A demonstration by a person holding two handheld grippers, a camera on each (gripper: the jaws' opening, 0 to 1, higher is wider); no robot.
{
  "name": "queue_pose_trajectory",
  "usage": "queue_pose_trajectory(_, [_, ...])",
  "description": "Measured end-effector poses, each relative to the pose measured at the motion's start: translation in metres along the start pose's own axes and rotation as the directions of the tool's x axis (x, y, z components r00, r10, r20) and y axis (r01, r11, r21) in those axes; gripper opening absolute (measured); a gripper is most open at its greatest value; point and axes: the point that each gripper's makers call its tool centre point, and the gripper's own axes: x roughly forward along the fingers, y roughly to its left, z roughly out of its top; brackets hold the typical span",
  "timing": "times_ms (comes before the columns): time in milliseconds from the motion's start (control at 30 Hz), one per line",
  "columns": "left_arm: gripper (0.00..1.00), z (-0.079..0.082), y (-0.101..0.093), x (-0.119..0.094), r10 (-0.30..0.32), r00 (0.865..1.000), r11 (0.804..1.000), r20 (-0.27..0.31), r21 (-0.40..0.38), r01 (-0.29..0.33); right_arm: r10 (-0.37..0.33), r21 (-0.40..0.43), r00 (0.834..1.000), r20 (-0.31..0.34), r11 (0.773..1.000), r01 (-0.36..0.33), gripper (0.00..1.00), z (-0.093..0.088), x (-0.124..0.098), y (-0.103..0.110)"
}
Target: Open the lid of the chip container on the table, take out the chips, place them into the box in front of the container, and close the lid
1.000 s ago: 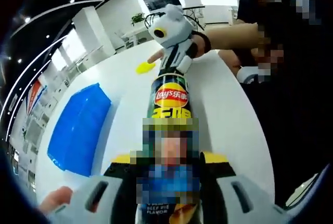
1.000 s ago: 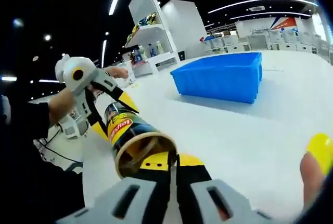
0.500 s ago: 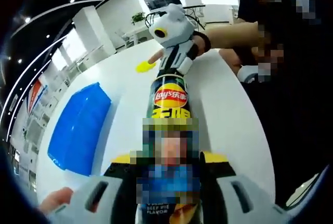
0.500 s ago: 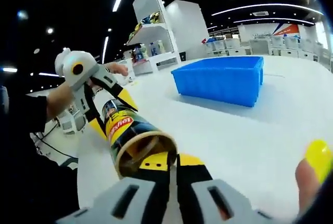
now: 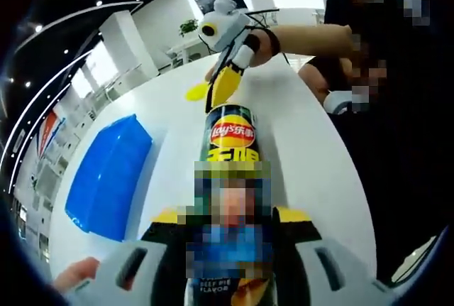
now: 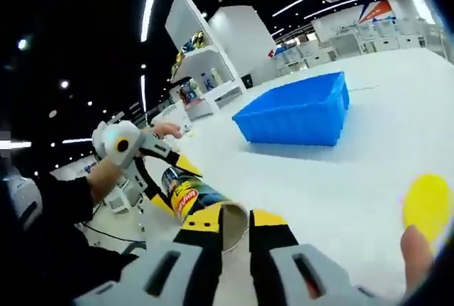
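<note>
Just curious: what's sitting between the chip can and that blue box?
Nothing; in the right gripper view only bare white table lies between the Lay's chip can and the blue box.

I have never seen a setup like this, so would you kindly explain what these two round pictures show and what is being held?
No robot is involved: a person holds a two-jaw tool in each hand, and a fisheye camera rides on each one, looking out along its jaws.

In the left gripper view, the left tool is clamped around a Lay's chip can lying on the white table. The right tool shows beyond the can's far end.

The right gripper view looks back the other way: the right tool sits just at the can's open mouth, jaws slightly apart and gripping nothing that I can see. The left tool shows at the can's far end.

Also on the table are a blue box and the can's yellow lid, already off.
</note>
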Motion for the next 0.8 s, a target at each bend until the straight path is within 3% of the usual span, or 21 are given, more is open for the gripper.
queue_pose_trajectory(33, [0.45,0.000,0.000,0.000,0.001,1.000,1.000,0.001,0.001,-0.001,0.013,0.028,0.999,-0.037,1.000,-0.012,0.12,-0.007,0.001,0.001])
queue_pose_trajectory(133, [0.45,-0.001,0.000,-0.001,0.003,1.000,1.000,-0.001,0.006,-0.003,0.034,0.052,0.998,-0.059,0.998,-0.031,0.12,-0.014,0.009,0.003])
queue_pose_trajectory(300, [0.45,-0.001,0.002,0.000,0.014,1.000,1.000,-0.005,0.007,-0.014,0.098,0.162,0.995,-0.035,0.983,-0.091,0.04,-0.010,0.015,0.008])
queue_pose_trajectory(433, [0.45,-0.001,0.003,0.000,0.014,1.000,1.000,-0.002,0.004,-0.014,0.152,0.334,0.988,-0.031,0.933,-0.133,0.05,-0.015,0.017,0.011])
queue_pose_trajectory(600, [0.46,-0.002,0.005,-0.001,0.012,1.000,1.000,0.015,-0.001,-0.012,0.200,0.481,0.978,0.058,0.853,-0.203,0.02,0.003,0.011,0.001])
queue_pose_trajectory(767, [0.46,-0.001,0.006,0.000,0.012,1.000,1.000,0.017,-0.009,-0.012,0.212,0.474,0.977,0.036,0.857,-0.203,0.01,0.000,0.013,0.005])
queue_pose_trajectory(800, [0.46,-0.001,0.006,0.000,0.014,1.000,1.000,0.021,-0.004,-0.014,0.224,0.468,0.974,-0.032,0.864,-0.184,0.03,-0.013,0.012,0.009])
